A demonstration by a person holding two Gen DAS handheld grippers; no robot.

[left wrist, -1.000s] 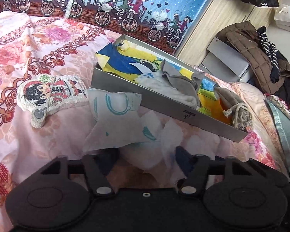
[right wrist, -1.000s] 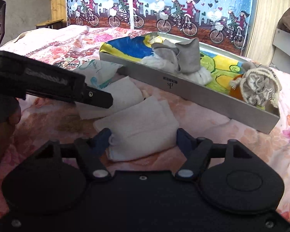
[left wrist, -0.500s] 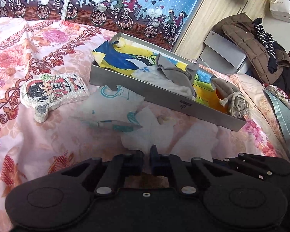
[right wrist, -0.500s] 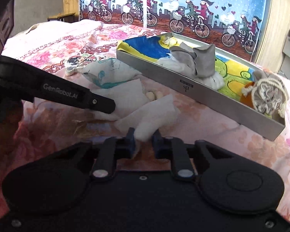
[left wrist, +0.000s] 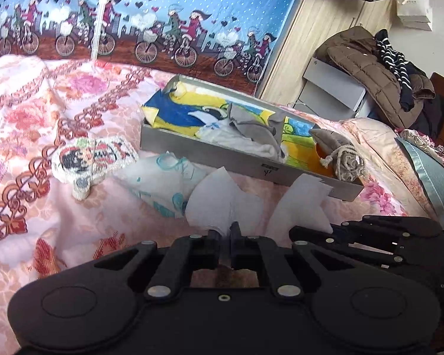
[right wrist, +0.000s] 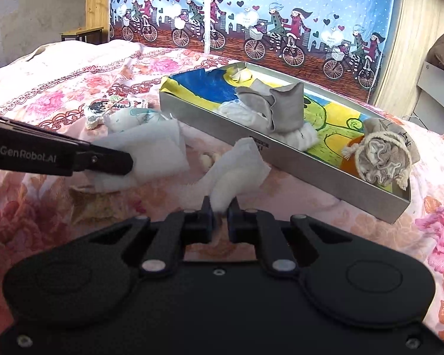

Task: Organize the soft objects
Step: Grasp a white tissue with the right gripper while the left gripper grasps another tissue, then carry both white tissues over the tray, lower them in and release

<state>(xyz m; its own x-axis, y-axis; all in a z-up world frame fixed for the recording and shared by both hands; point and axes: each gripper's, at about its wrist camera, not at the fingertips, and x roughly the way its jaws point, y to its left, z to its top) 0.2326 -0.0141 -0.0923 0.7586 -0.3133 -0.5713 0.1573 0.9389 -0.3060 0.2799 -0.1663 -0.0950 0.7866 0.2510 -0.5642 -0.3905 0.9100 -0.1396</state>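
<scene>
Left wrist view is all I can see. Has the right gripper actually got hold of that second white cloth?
Observer: Yes. In the right wrist view the right gripper is shut on a corner of the second white cloth.
Operator: Is it joined to the cloth in my gripper?
Observer: No. The first white cloth, held by the left gripper, sits apart, with bedspread showing between the two.
Operator: Anything lying in that gap?
Observer: A few small pale lumps lie on the bedspread there, too small to identify.
</scene>
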